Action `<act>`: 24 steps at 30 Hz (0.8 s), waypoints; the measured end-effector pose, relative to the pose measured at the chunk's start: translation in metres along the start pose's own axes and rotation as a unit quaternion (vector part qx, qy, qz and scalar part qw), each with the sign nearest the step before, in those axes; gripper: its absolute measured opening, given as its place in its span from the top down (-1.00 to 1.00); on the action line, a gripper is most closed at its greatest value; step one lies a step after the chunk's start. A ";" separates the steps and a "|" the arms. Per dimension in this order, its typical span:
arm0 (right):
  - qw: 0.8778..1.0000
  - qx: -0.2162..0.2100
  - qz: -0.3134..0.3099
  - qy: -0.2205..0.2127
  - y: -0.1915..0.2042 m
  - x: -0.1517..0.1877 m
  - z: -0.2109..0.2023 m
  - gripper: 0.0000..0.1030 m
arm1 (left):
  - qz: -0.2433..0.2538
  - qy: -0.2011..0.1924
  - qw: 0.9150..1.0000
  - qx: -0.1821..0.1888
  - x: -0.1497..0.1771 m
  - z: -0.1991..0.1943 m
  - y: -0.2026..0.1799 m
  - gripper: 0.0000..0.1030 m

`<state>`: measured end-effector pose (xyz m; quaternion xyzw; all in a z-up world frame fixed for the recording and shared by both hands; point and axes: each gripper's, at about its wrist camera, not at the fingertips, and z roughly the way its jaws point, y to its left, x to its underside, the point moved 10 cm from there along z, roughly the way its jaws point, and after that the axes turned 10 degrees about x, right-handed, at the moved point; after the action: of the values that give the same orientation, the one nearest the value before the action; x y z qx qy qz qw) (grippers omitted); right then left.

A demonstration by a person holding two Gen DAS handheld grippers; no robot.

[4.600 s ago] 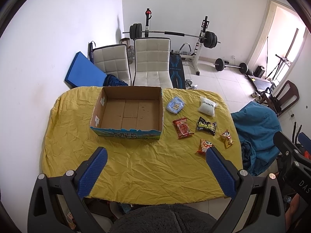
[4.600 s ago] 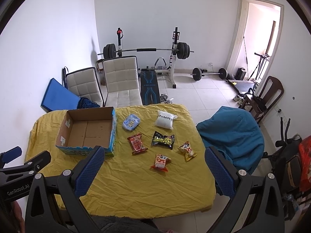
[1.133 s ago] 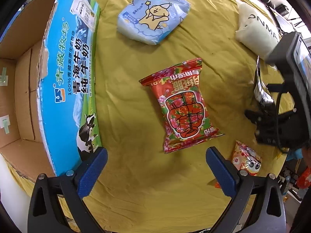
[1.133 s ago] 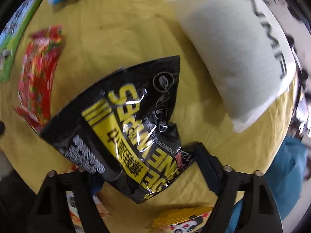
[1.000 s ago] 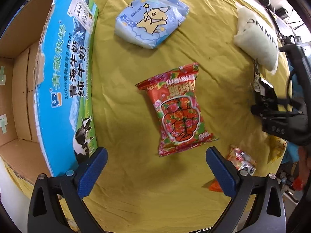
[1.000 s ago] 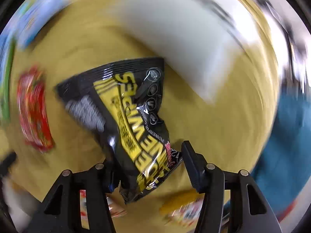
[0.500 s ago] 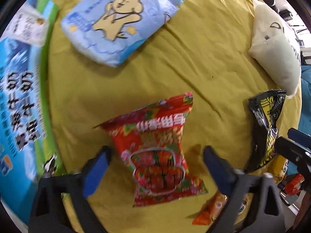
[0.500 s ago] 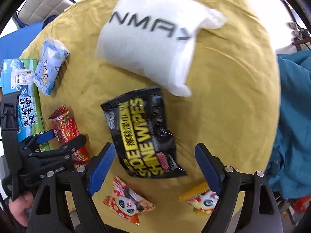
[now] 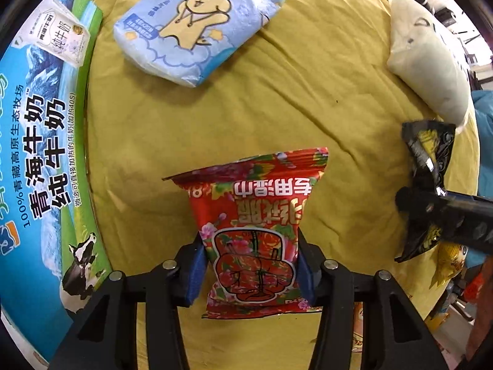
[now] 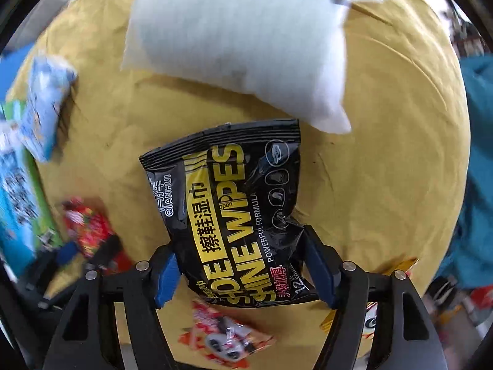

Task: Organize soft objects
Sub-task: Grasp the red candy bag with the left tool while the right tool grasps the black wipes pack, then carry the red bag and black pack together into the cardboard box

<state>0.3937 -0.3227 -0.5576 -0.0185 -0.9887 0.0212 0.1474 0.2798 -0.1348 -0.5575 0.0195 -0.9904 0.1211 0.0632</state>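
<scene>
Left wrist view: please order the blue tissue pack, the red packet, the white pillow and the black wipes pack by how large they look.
1. Blue tissue pack
2. Red packet, held close to the camera by the left gripper, so its true rank against the blue pack is unsure
3. White pillow, at the distorted edge
4. Black wipes pack, seen edge-on and partly hidden

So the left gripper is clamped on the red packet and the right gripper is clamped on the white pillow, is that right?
Not quite. The left gripper is clamped on the red packet, but the right gripper is clamped on the black shoe wipes pack, not the white pillow. The right wrist view shows the pillow lying on the yellow cloth beyond the pack, outside the fingers.
</scene>
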 end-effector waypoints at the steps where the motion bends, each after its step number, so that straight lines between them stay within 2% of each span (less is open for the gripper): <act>1: 1.000 -0.005 0.001 -0.002 0.001 -0.002 -0.002 -0.45 | 0.001 0.004 1.000 0.005 0.005 0.001 0.000 -0.03; 2: 1.000 -0.006 -0.003 -0.006 0.001 -0.005 -0.001 -0.48 | 0.003 0.005 1.000 0.007 0.004 0.004 -0.005 -0.05; 3: 1.000 -0.003 -0.006 -0.007 0.000 -0.006 -0.001 -0.65 | 0.005 0.003 1.000 0.008 0.005 0.004 -0.006 -0.06; 4: 1.000 0.005 -0.009 -0.004 0.001 -0.007 0.001 -0.70 | 0.003 0.001 1.000 0.011 0.005 0.005 -0.006 -0.07; 6: 1.000 0.002 -0.017 0.003 0.004 -0.002 0.012 -0.70 | -0.003 -0.002 1.000 0.017 0.004 0.011 -0.010 -0.06; 9: 1.000 0.005 -0.020 -0.005 0.006 -0.007 0.016 -0.69 | -0.005 -0.007 1.000 0.014 0.000 0.011 0.001 0.13; 11: 1.000 0.010 -0.009 -0.019 -0.011 -0.006 0.003 -0.58 | -0.006 -0.010 1.000 0.018 -0.005 0.013 0.009 0.16; 12: 1.000 0.018 -0.009 -0.023 -0.013 -0.002 0.005 -0.41 | -0.009 -0.007 1.000 0.016 -0.008 0.006 0.010 0.17; 14: 0.999 0.022 -0.004 -0.032 -0.026 0.009 -0.009 -0.31 | -0.008 -0.011 1.000 0.013 -0.004 -0.008 0.013 0.18; 16: 0.999 0.018 -0.003 -0.030 -0.019 0.013 -0.017 -0.16 | -0.005 -0.016 1.000 0.005 -0.002 -0.014 0.008 0.18; 24: 0.999 0.016 0.009 -0.043 -0.006 0.042 -0.029 -0.08 | 0.005 -0.049 0.999 -0.014 0.016 -0.069 -0.001 0.20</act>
<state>0.3622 -0.3256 -0.5171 -0.0241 -0.9934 0.0387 0.1050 0.2724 -0.1199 -0.4889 0.0193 -0.9940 0.1066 0.0140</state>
